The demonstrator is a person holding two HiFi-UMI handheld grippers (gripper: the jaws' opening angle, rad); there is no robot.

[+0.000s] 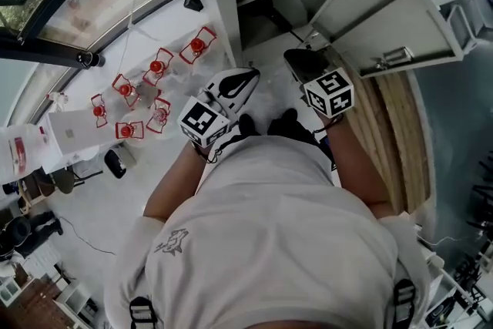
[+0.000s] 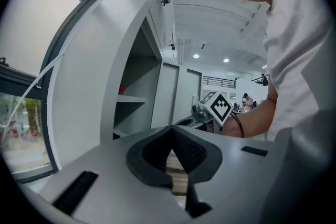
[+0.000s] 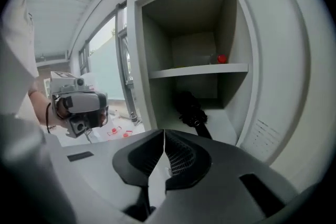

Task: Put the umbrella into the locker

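The umbrella [image 3: 191, 110] lies on the floor of the locker [image 3: 137, 60], toward the back, under the shelf [image 3: 199, 70]. A small red thing [image 3: 222, 59] sits near the shelf's right edge. The left hand-held gripper [image 2: 171, 131] and the right hand-held gripper [image 3: 164, 136] are outside the locker, each with its jaws pressed together and empty.

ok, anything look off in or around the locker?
Nothing spilled or damaged. The umbrella lies slanted inside the locker, under the shelf, one end toward the opening. The door stands open. A small red thing sits on the shelf; too small to identify.
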